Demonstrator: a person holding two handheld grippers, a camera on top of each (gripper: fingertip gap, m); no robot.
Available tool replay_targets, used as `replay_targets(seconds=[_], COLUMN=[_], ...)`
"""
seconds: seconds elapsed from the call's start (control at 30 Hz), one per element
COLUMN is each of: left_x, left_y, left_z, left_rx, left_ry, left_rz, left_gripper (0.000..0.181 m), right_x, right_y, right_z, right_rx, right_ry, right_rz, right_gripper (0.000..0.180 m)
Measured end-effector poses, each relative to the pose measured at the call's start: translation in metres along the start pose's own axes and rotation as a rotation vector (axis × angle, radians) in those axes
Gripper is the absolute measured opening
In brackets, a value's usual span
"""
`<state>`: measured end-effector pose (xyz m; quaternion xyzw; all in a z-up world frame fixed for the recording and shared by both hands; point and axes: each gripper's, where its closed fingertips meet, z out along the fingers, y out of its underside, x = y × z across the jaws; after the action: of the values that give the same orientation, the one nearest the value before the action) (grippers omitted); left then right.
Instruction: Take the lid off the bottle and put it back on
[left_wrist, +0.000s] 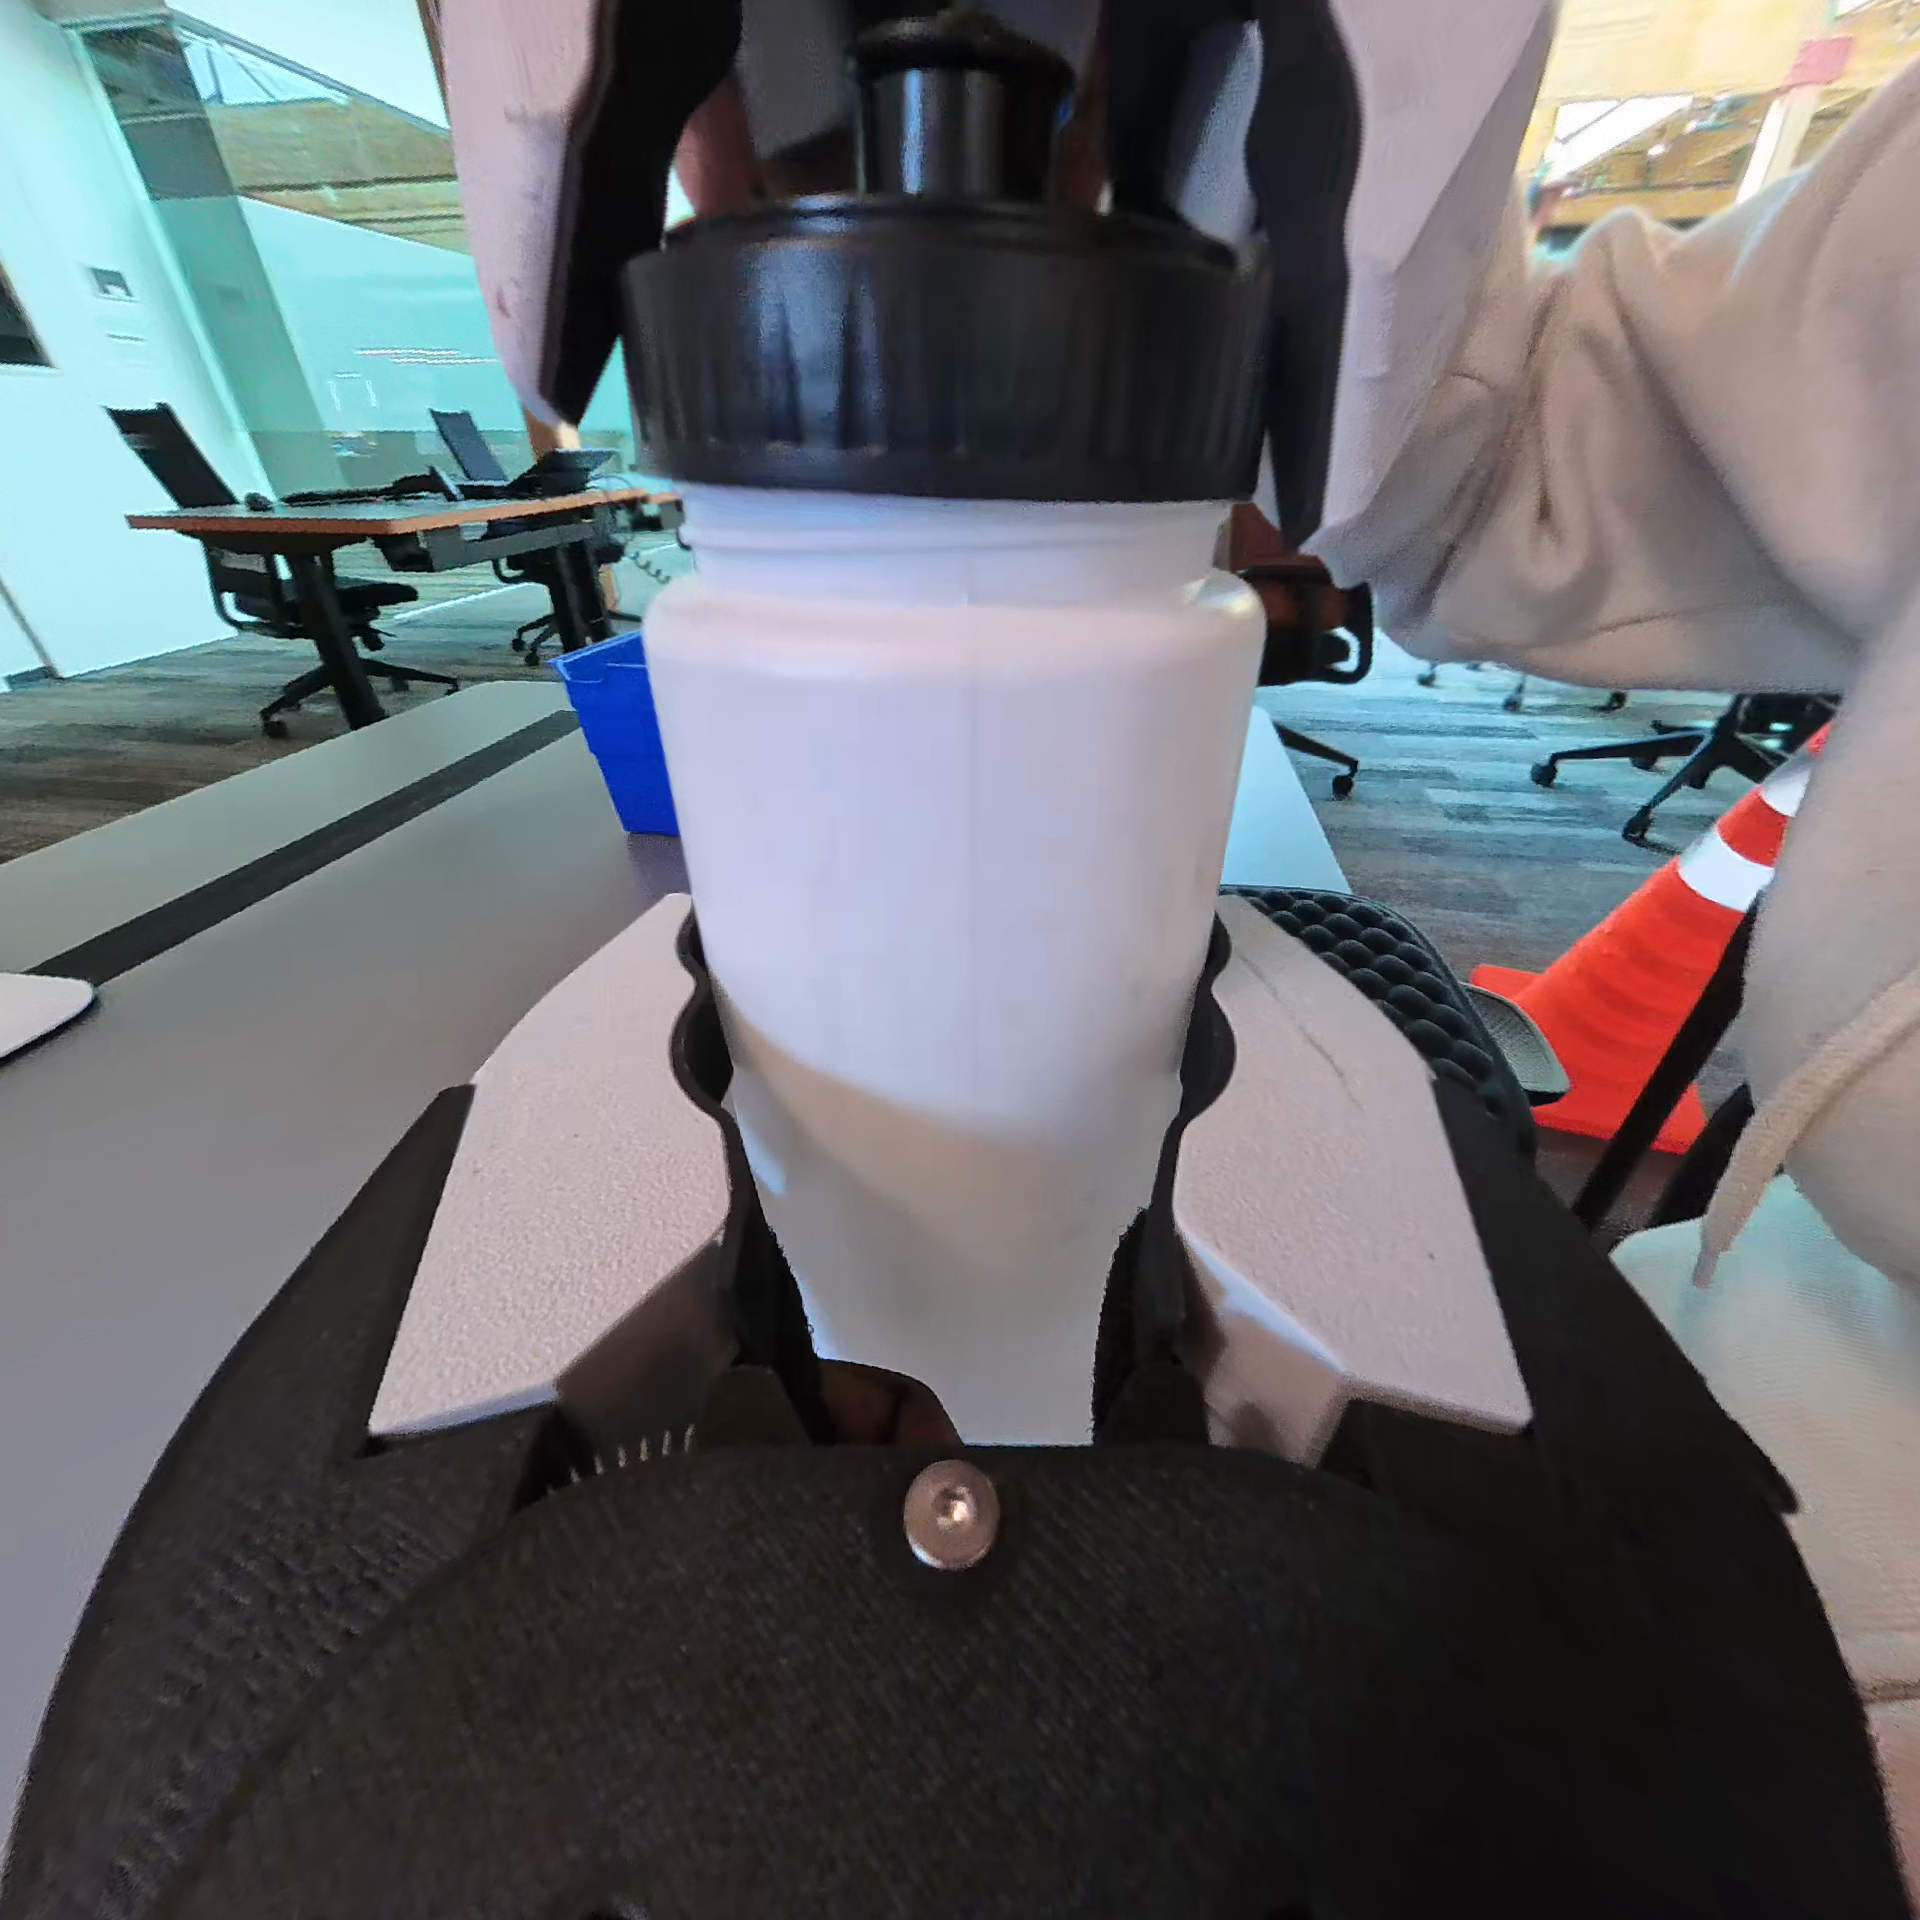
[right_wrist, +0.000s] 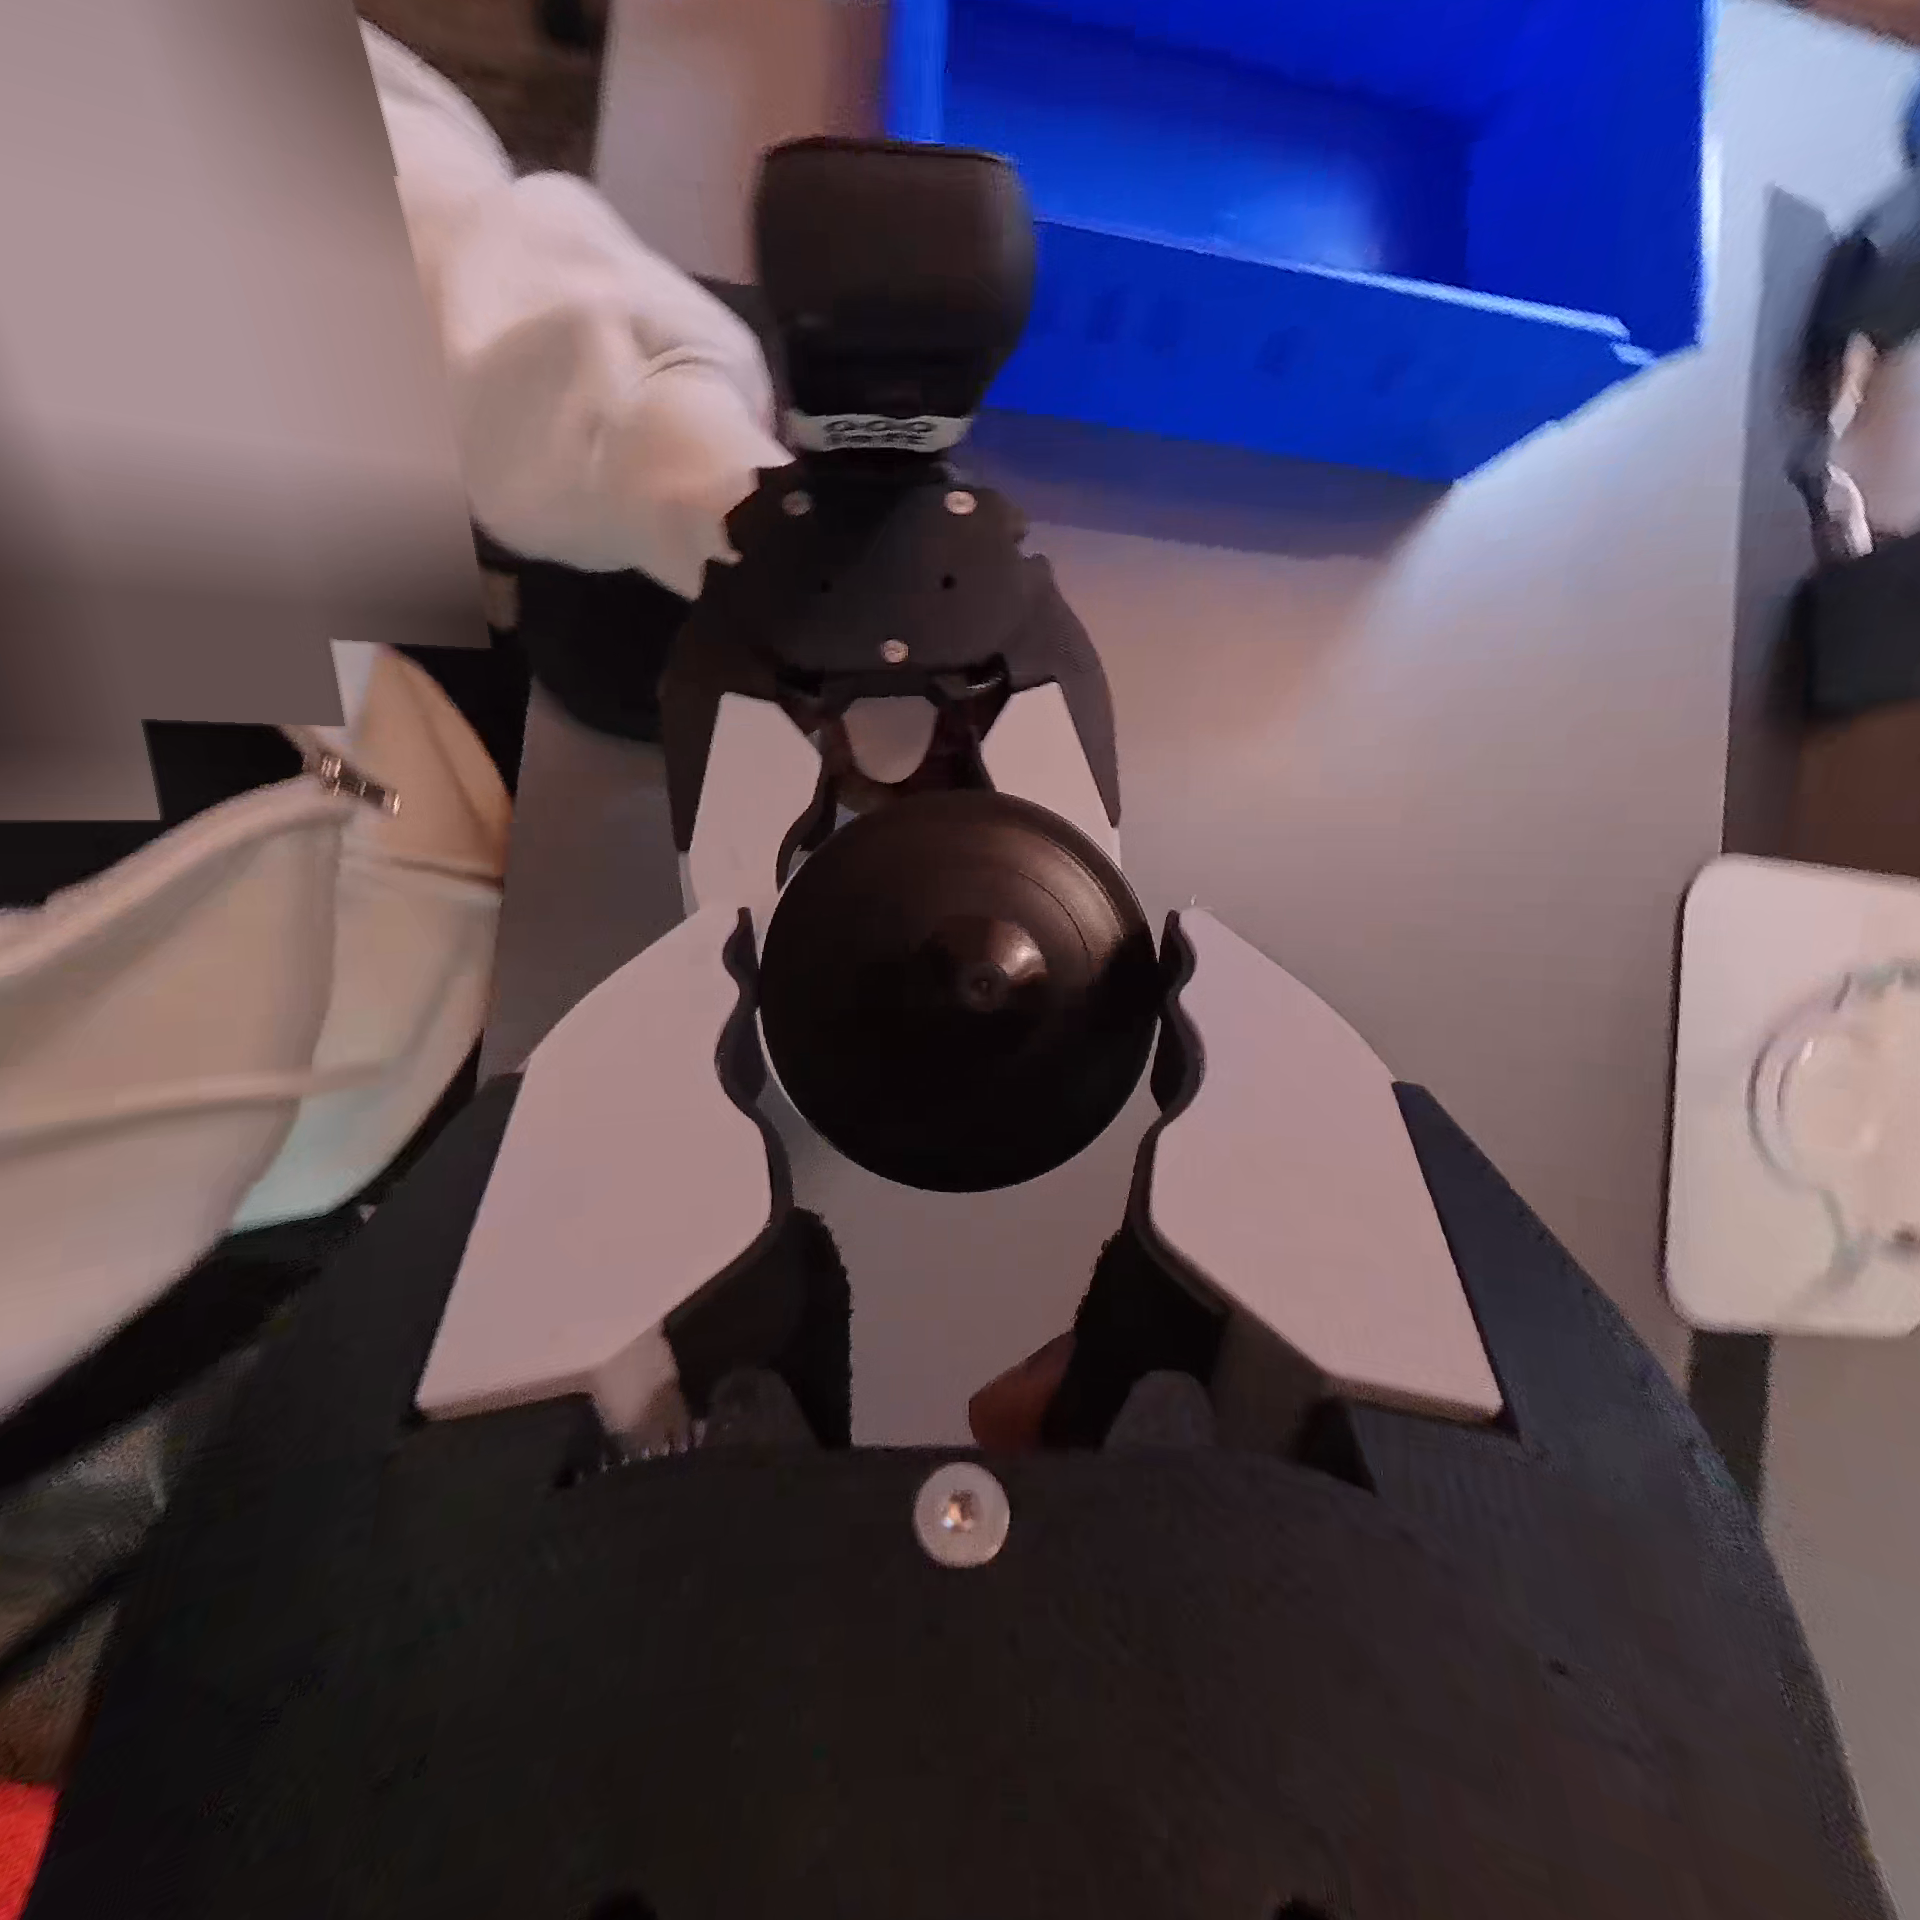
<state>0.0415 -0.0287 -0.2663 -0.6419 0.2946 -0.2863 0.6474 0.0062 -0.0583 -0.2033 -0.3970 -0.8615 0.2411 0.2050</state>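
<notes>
A white bottle (left_wrist: 956, 831) stands upright over the grey table (left_wrist: 260, 1039), held low on its body by my left gripper (left_wrist: 954, 935), which is shut on it. A black ribbed lid (left_wrist: 945, 353) with a spout sits on the bottle's neck. In the right wrist view I look straight down on the lid (right_wrist: 956, 1039). My right gripper (right_wrist: 958, 925) comes from above, with a finger touching each side of the lid, so it is shut on it. It also shows in the left wrist view (left_wrist: 935, 457). The left gripper (right_wrist: 899, 790) shows beyond the lid.
A blue bin (left_wrist: 613, 727) stands on the table behind the bottle and also shows in the right wrist view (right_wrist: 1299, 312). A white square pad (right_wrist: 1808, 1101) lies on the table to the right. A person's pale sleeve (left_wrist: 1610, 416), an orange cone (left_wrist: 1642, 966) and office chairs are nearby. Spacing between my two grippers at the tips: around 7 cm.
</notes>
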Motion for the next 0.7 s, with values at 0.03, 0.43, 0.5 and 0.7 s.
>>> replay_targets(seconds=[0.03,0.43,0.5,0.7], left_x=[0.001,0.004,0.003,0.006], left_y=[0.000,-0.001,-0.001,-0.001], left_z=[-0.001,-0.003,-0.002,0.001], left_rx=[0.004,0.011,0.005,-0.002], left_ry=[0.015,0.044,0.032,0.012], left_rz=[-0.003,-0.010,-0.008,0.024], left_gripper=[0.087,0.088,0.088,0.088], right_x=[-0.001,0.037,0.064,0.131], right_y=[-0.001,0.005,0.034,0.218], right_z=[0.000,-0.065,-0.093,-0.175], right_rx=[-0.001,0.059,0.056,-0.091], right_ry=[-0.029,0.158,0.282,0.689], right_rz=[-0.071,-0.245,-0.067,0.620], right_gripper=[0.074,0.074,0.074,0.074])
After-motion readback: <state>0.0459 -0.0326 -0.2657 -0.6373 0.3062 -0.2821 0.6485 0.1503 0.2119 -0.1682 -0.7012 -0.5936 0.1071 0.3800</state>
